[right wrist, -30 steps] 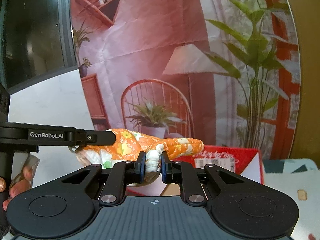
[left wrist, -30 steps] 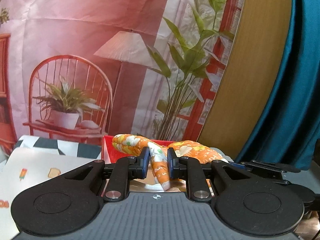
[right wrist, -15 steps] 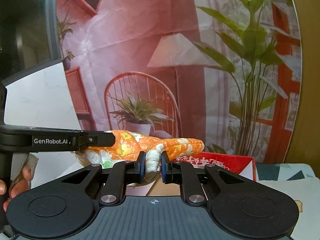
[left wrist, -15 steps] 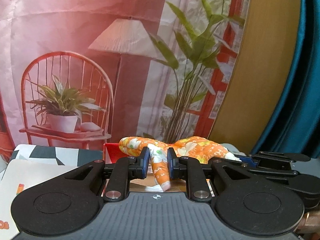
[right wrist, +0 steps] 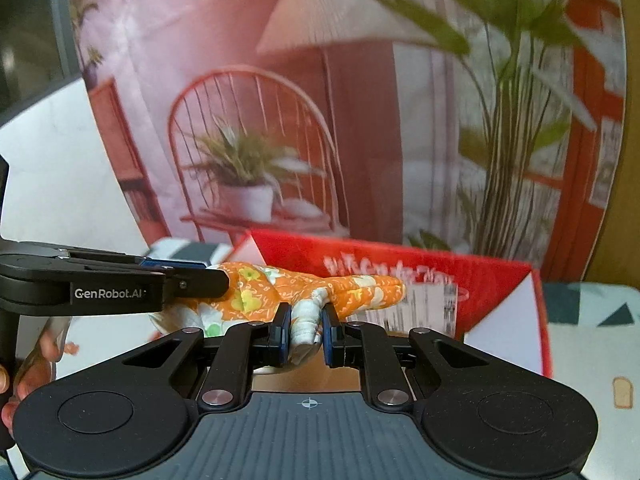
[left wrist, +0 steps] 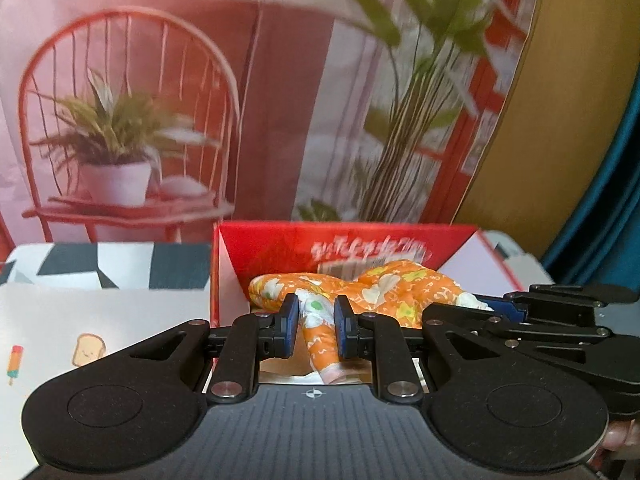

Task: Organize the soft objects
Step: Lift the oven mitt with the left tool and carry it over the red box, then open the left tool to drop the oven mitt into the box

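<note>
While both grippers have hold of the orange flowered cloth (left wrist: 384, 292), it hangs at the mouth of the red box (left wrist: 280, 248), which stands at the far edge of the table (left wrist: 80, 320) against the printed backdrop, so I judge the job to be in its carrying-in stage: the cloth is gathered up and brought to the box, but it is not yet laid down inside and let go. From the left wrist view most of the bundle shows in front of the red inner wall, with its lower end dangling toward the pale box floor; whether any of it touches the floor I cannot tell. The left gripper (left wrist: 316, 328) has its jaws nearly closed, pinching a narrow fold of the cloth between the blue pads. The right gripper (right wrist: 305, 330) is closed as tight as it goes on a white and orange twist at the other end of the same cloth. In the right wrist view the left gripper reaches in from the side, with the person's fingers (right wrist: 28, 364) below it. What remains, as I judge it, is to lower the bundle into the box and open both grips; no other soft things show in either view.
</note>
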`<move>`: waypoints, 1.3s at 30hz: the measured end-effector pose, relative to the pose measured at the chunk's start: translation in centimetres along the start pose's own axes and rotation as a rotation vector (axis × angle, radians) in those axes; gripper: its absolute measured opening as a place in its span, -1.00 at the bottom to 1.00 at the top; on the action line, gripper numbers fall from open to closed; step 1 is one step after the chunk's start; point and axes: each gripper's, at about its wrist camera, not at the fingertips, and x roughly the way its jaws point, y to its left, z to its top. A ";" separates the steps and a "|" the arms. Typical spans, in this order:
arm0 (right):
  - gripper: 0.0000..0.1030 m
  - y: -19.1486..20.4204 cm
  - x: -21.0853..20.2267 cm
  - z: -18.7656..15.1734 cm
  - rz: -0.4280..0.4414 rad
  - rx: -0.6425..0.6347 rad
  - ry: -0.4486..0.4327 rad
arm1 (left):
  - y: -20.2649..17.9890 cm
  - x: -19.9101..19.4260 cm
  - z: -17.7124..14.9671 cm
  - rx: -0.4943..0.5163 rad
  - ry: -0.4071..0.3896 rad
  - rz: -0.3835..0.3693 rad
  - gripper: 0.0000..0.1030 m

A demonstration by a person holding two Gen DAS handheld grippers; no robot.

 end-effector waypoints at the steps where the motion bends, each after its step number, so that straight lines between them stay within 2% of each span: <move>1: -0.72 -0.3 0.6 -0.3 -0.002 0.007 0.015 | 0.0 0.7 -0.1 0.005 0.014 0.002 -0.60; 10: -0.70 -1.8 3.7 -1.7 -0.019 0.052 0.121 | -0.2 3.4 -0.8 0.068 0.077 0.029 -0.57; 14: -0.64 -2.0 4.3 -2.0 -0.004 0.080 0.165 | -0.5 3.5 -1.0 0.107 0.095 0.064 -0.31; 18: -0.61 -2.2 4.5 -2.2 0.019 0.107 0.202 | -0.7 2.9 -1.2 0.139 0.101 0.076 -0.21; 24: -0.44 -2.1 3.8 -2.6 0.006 0.104 0.241 | -1.1 1.3 -1.5 0.159 0.078 0.076 0.01; 28: -0.22 -2.0 3.0 -2.9 -0.006 0.115 0.240 | -1.2 0.3 -1.7 0.154 0.070 0.080 0.02; 36: -0.15 -1.4 0.2 -3.2 -0.015 0.119 0.203 | -1.6 -2.3 -2.5 0.145 0.038 0.079 0.02; 39: -0.04 -1.1 -1.1 -3.3 -0.020 0.118 0.175 | -1.8 -3.6 -3.1 0.134 0.024 0.079 0.05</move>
